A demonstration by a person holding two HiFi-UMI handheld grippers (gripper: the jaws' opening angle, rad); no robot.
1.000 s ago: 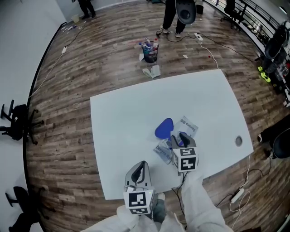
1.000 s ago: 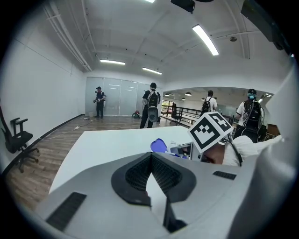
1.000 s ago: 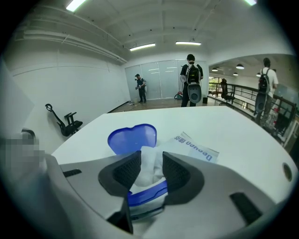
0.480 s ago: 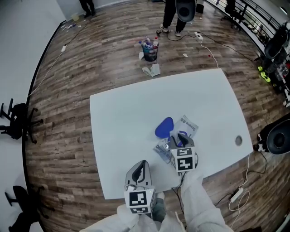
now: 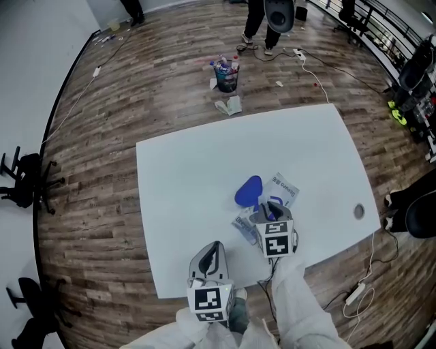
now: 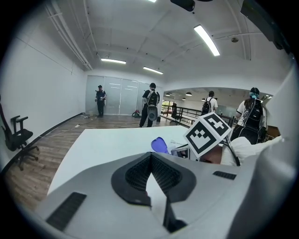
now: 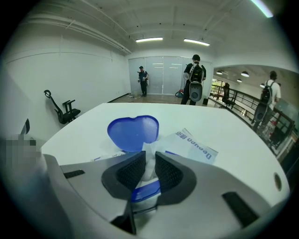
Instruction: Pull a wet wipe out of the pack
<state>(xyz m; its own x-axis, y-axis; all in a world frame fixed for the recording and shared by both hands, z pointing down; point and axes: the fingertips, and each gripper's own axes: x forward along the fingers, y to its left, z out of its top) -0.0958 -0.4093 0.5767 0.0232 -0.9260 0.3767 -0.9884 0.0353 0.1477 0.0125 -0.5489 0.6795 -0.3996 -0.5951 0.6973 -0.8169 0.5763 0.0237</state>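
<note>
The wet wipe pack lies on the white table with its blue lid flipped open; the lid and the printed pack also show in the right gripper view. A white wipe sticks up from the opening. My right gripper sits over that opening, and its jaws have just been closing with the wipe between them. In its own view the right gripper has both pads pressed on the wipe. My left gripper rests near the table's front edge, left of the pack, shut and empty.
A round grommet hole is near the table's right edge. On the floor beyond the table stand a bin of bottles and crumpled paper. A person stands at the far side. Office chairs are at the left.
The right gripper's jaws have narrowed onto the wipe over the pack's opening and the gripper has rolled slightly. Both hands stay in place.
</note>
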